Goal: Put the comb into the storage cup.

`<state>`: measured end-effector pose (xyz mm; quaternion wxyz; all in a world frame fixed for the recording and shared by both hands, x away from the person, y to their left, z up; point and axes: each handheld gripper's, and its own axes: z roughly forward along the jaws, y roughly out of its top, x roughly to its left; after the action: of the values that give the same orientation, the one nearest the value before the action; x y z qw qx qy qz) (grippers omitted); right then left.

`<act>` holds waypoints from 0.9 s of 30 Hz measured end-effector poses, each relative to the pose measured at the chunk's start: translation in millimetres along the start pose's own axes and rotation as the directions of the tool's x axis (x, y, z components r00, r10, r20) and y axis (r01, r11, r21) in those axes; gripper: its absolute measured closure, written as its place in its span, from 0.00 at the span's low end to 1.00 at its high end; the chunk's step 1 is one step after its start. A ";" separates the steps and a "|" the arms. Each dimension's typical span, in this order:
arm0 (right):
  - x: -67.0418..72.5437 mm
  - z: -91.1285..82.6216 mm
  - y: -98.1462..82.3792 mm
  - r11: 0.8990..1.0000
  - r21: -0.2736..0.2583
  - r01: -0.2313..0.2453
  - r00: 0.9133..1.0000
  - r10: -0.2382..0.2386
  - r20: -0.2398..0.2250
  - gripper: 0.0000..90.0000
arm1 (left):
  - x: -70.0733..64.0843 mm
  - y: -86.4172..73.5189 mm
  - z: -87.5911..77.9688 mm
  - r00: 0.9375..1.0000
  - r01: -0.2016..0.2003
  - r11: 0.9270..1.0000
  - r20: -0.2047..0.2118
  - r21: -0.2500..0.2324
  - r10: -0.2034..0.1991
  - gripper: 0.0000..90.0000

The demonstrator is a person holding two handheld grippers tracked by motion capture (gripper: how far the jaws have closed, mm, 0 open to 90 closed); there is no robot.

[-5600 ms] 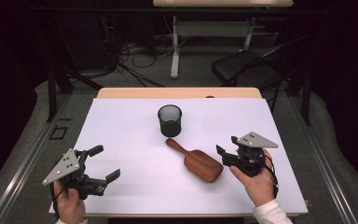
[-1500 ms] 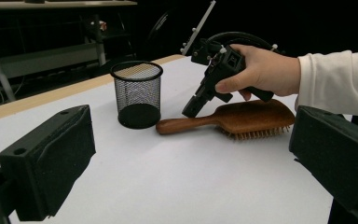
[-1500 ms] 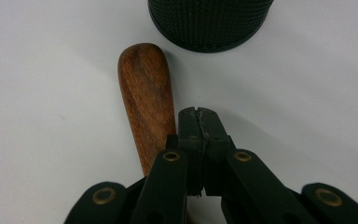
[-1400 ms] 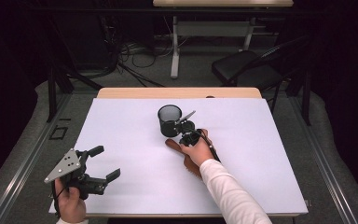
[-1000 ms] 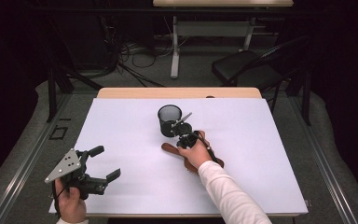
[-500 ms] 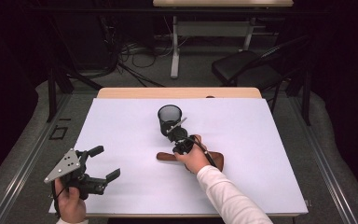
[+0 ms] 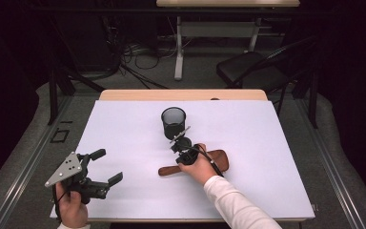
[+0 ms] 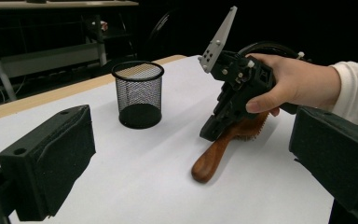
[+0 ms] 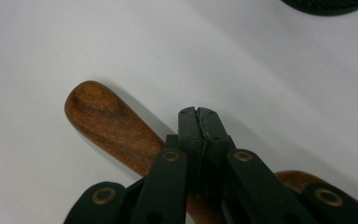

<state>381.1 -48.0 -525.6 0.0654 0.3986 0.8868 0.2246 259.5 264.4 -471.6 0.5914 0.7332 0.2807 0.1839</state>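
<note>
A wooden hairbrush lies flat on the white table, its handle pointing left. My right gripper tilts down onto the neck of the brush, between handle and head. In the right gripper view its jaws are pressed together with nothing between them, directly over the brown handle. From the left gripper view, the right gripper rests its tip against the brush. A black mesh cup stands upright just behind. My left gripper is held open at the front left, holding nothing.
The white sheet covers the table up to a wooden strip at the far edge. Beyond the table stand a dark chair and a desk frame with cables on the floor. Bare table surface lies right of the brush and between the two grippers.
The brush has turned on the table: its handle has swung from pointing back-left to pointing left and nearer the front. The right gripper moved with it, staying shut. The left gripper has stayed still.
</note>
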 end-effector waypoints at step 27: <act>15.3 -18.3 -51.9 0.998 -0.041 0.041 0.998 -0.043 -0.038 0.99 | -1.0 0.9 -0.9 1.000 -0.007 1.000 -0.009 -0.001 0.007 0.00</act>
<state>330.2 -73.3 -531.7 0.0609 0.3740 0.8913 0.2489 258.4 264.4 -470.4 0.5901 0.7330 0.2804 0.1893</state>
